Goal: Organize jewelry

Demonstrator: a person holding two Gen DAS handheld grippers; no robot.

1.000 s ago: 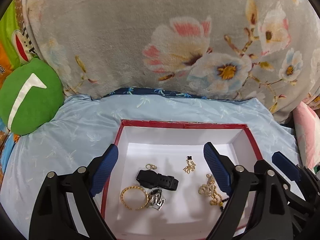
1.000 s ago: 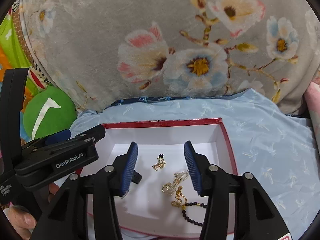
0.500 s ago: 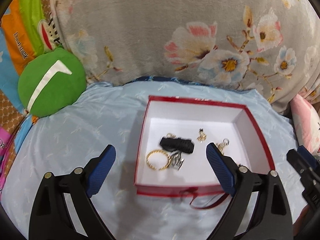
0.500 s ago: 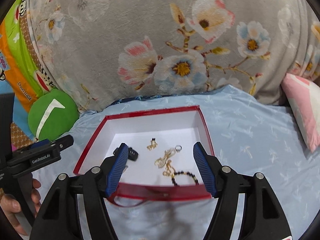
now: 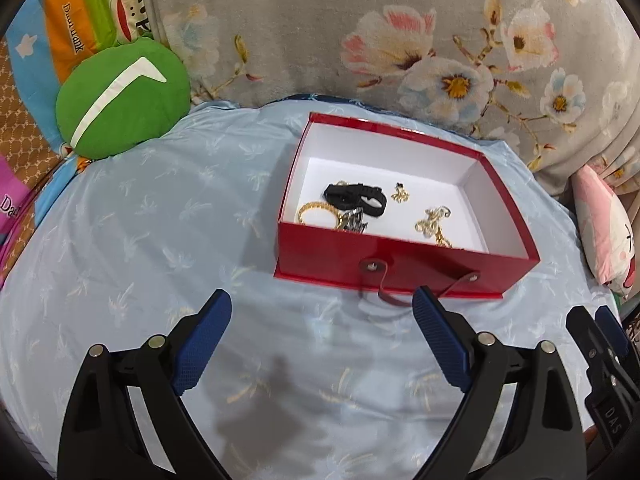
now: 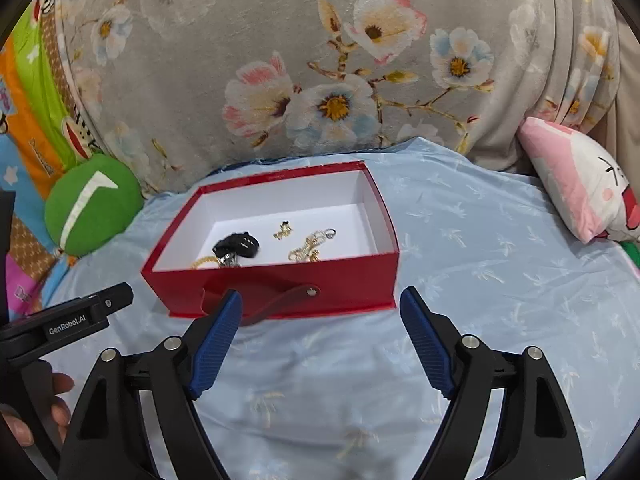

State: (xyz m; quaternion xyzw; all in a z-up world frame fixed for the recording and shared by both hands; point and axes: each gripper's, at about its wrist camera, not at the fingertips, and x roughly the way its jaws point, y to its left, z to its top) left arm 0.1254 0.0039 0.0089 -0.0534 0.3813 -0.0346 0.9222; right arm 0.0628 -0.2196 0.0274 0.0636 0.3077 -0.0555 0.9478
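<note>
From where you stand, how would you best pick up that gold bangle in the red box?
Probably pinch the gold bangle across its rim at the free left arc, coming straight down from above: it lies flat, the red box walls block side approaches, and silver jewelry overlaps its right edge.

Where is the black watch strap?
In both views the black watch strap lies inside the red box, at its left side, beside the gold bangle.

Box set on sheet; jewelry laid inside; round cushion placed far left; blanket draped behind.
</note>
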